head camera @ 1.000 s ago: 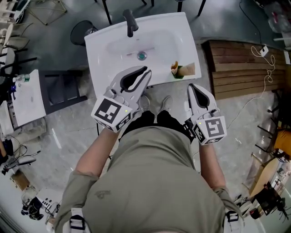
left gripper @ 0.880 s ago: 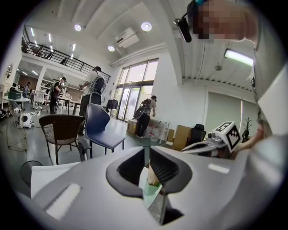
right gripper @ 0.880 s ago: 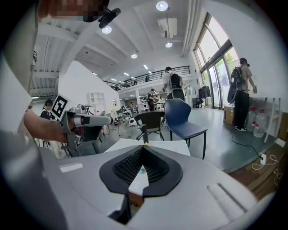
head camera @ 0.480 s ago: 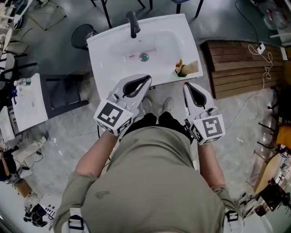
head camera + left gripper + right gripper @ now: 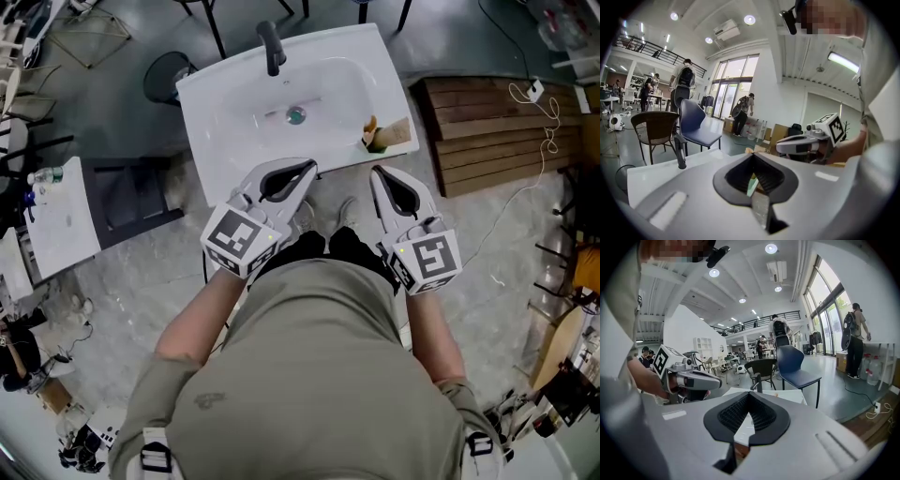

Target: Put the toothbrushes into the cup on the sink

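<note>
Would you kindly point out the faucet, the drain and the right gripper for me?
faucet (image 5: 271, 47): head view, on its dark spout.
drain (image 5: 295, 115): head view, on its centre.
right gripper (image 5: 378, 172): head view, at its closed fingertips.

The small items (image 5: 377, 137) on the sink's (image 5: 225, 103) right corner are too small to tell apart.

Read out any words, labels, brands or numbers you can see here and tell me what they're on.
No readable text in any view.
Left gripper and right gripper: their cubes bear only black-and-white square markers, no letters or digits.
Sink: plain white, no brand visible.
Small items at the sink's right corner: too small to read any print.
</note>
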Motion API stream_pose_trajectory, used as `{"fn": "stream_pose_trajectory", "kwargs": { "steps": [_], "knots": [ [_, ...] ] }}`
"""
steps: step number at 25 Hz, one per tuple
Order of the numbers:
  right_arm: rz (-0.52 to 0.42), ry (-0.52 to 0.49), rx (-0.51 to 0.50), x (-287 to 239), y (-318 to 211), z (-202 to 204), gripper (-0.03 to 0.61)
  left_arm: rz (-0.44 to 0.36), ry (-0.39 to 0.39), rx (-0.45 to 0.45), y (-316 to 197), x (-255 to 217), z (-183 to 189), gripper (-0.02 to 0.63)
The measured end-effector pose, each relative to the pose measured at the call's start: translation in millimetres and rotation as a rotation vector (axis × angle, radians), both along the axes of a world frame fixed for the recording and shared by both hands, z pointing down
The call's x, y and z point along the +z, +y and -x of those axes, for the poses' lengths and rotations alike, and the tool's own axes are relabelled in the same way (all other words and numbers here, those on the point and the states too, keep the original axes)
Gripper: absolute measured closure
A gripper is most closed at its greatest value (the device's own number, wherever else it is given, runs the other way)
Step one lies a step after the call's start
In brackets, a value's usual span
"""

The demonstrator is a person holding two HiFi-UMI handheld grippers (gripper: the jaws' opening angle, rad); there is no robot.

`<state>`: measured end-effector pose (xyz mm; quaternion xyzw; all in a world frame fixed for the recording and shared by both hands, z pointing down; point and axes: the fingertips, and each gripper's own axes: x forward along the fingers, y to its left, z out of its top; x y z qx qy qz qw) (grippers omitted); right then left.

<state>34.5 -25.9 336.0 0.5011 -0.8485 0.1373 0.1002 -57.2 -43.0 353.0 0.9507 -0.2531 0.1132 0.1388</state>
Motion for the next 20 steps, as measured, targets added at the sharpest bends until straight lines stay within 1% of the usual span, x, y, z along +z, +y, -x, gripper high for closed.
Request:
{"fn": "stream_pose_trajectory", "kwargs": {
  "steps": [11, 20],
  "knots": [
    [-0.005, 0.013, 0.007, 1.3, 0.0, 0.7, 0.568, 0.021, -0.031, 0.031, 1.0, 14.5, 0.1, 0.607],
    [0.009, 0.012, 0.013, 8.0, 0.8, 1.5, 0.568, 0.042, -0.036, 0.043, 4.0, 23.5, -1.5, 0.607]
  ]
}}
